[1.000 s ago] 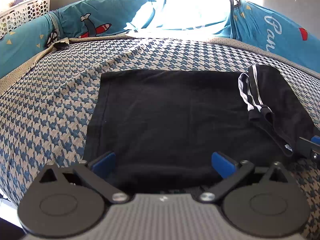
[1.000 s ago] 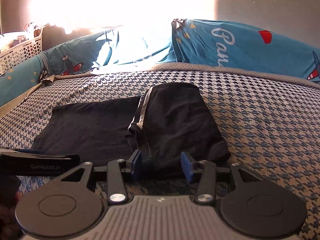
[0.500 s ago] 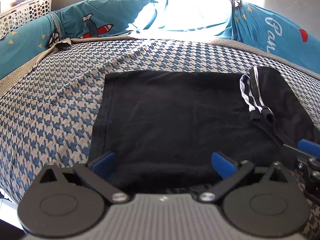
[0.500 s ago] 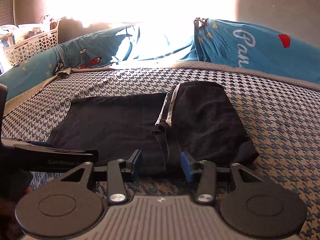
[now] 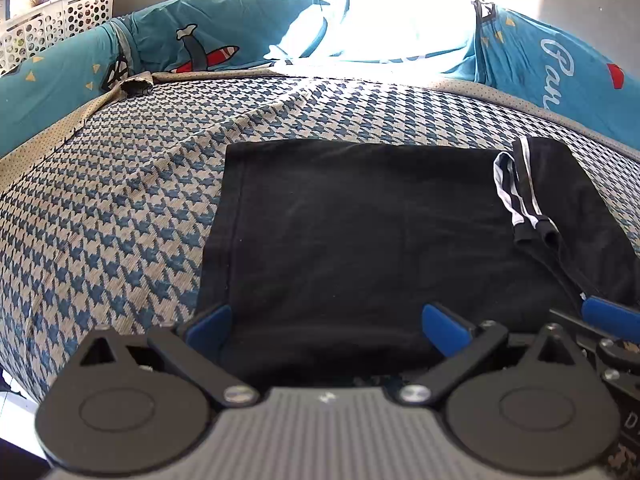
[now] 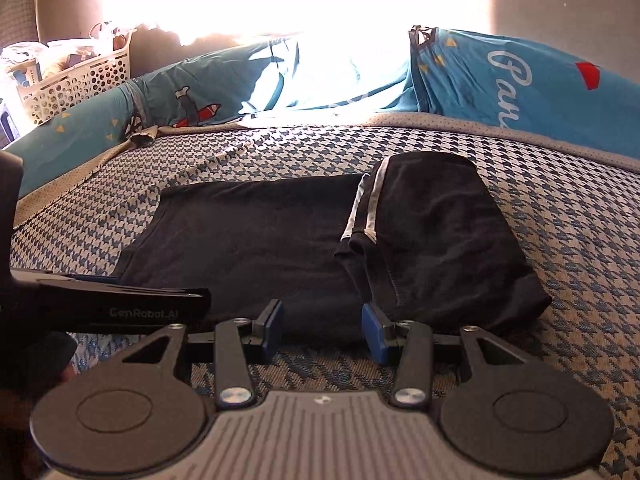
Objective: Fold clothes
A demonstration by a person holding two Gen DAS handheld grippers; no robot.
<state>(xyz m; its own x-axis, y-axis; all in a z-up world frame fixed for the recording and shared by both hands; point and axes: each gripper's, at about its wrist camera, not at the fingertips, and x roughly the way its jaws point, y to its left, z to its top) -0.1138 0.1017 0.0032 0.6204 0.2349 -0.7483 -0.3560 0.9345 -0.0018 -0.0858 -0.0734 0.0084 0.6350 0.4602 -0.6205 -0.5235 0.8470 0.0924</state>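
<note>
Now, starting at the far left, my left-hand view catches the white perforated laundry basket (image 5: 52,26) behind the teal bumper cushion (image 5: 224,28) with its red plane print; my right-hand view sees the same basket from lower down, with things piled in it. Next comes the houndstooth bed cover (image 5: 120,216), which my left camera shows stretching wide on the left side of the clothes.

My left gripper (image 5: 326,326) has its blue pads spread wide apart, holding nothing, poised at the near hem of the black garment (image 5: 360,232) lying flat on the cover. From the right camera those tongs appear only as a dark bar at the left edge, seen side-on, low over the garment's near left corner.

Further right, a second black piece with white stripes (image 6: 436,236) lies bunched against the flat garment's right edge and partly over it. My right camera shows its full rumpled shape and stitched hem; my left camera shows it only as a narrow, folded strip near the frame edge.

My right gripper (image 6: 322,328) is partly parted, with nothing between the pads, at the near edge where the two black pieces meet. In my left view only one of its blue tips peeks in at the right.
</note>
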